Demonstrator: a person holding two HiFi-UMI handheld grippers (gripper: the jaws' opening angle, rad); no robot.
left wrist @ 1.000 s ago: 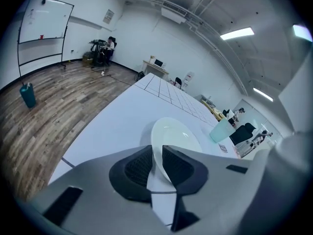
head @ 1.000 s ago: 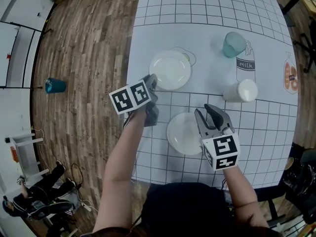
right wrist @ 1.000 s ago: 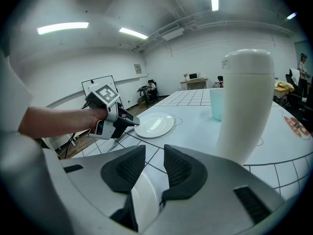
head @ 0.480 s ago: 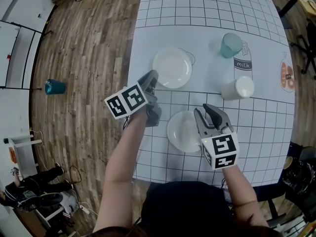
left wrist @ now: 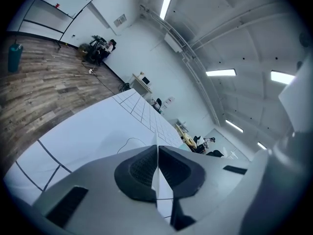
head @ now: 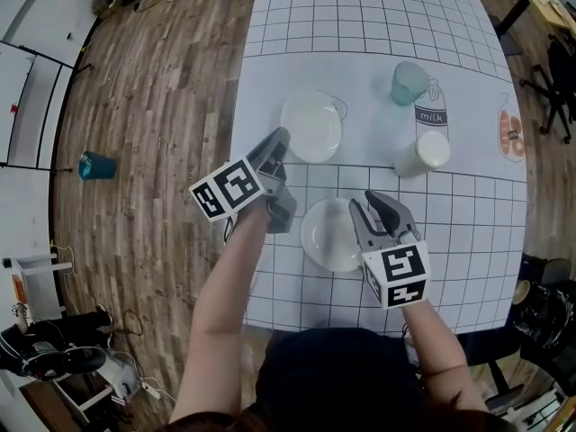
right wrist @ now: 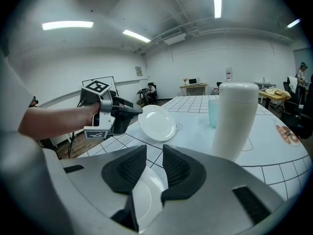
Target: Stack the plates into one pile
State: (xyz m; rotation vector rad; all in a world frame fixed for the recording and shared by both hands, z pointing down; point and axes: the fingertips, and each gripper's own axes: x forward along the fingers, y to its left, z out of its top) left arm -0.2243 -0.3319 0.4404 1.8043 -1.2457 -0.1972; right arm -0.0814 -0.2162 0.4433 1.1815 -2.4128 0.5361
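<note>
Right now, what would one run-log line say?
left claw: shut on far plate, tilted up | right claw: open, jaws just been closing, near plate rim between them | stack: not yet

Left tool (head: 277, 140) clamped, angled slightly downward

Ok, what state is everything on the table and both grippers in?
Far round white plate: lifted, tilted.
Near round white plate: lying flat.
Left gripper: shut on far plate's rim.
Right gripper: open; fingers have just been closing, near plate's rim between them.
Translucent teal cup: upright.
White cylindrical tumbler: upright.
</note>
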